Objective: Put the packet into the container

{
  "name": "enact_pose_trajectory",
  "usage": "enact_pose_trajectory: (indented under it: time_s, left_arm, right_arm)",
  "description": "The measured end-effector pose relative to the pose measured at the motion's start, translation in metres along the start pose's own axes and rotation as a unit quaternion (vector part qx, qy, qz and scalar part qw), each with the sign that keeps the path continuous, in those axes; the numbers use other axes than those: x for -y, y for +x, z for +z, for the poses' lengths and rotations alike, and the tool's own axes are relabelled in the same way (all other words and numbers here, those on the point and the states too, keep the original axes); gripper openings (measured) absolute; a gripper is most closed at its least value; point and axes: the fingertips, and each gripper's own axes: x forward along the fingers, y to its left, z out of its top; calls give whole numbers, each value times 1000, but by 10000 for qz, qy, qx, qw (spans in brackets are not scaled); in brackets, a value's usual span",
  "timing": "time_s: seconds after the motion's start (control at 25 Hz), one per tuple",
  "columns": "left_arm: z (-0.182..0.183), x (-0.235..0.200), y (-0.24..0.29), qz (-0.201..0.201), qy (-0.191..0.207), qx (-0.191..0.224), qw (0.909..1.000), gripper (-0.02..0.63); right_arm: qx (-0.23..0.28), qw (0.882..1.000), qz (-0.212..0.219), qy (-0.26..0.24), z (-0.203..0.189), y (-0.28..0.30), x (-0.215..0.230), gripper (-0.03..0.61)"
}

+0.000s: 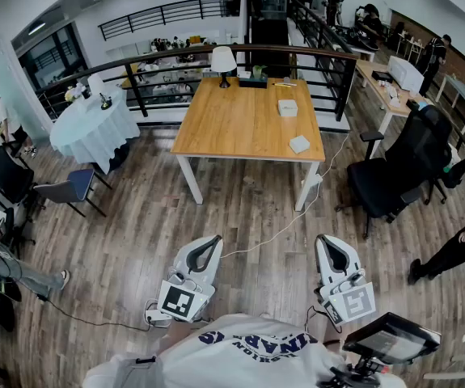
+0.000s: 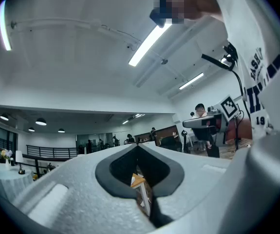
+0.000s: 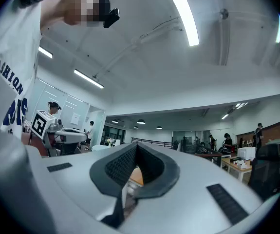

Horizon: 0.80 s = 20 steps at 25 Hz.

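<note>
A white-shaded lamp [image 1: 223,61] stands at the far edge of the rectangular wooden table [image 1: 240,124]. Toward its right side, a square white container [image 1: 287,107] lies behind a flat white packet [image 1: 299,144], apart.

head view steeply down, gripper views forward, table [image 1: 240,124] shared

wooden table [image 1: 240,124]: centre, lamp [image 1: 223,59] at far edge | white-clothed round table [image 1: 95,132]: left | black office chair [image 1: 398,172]: right

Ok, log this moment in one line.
stage: not started | left gripper: shut, empty | right gripper: shut, empty | wooden table: ahead, apart from both | white box: on table | smaller white item: on table
</note>
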Motion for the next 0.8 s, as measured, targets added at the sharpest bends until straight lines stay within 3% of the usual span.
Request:
enact_pose_trajectory:
  time_s: [0.16,0.36,0.6,0.72,0.8]
  left_arm:
    - [-6,-1,-14,97,449,-58,9989,5]
    - [-11,-19,-19,94,-194,31,9998,5]
    - [-42,-27,-7,-168,-388,-75,9991,5]
    - [-56,-36,2,-345,-286,-104,9989,5]
    - [-54,-38,6,-421,-247,-20,9988,5]
  right_arm:
    - [-280,9991,-144,279,-21,5,-8,8]
    - [-446,9977,-214,462,-28,14,-23,8]
    - [-819,9948,-533,276,-41,5,-27,8]
    - [-766,9940,-714,315,-50,7,-33,8]
    - [-721,9946,-611,433,-53,7,-42,8]
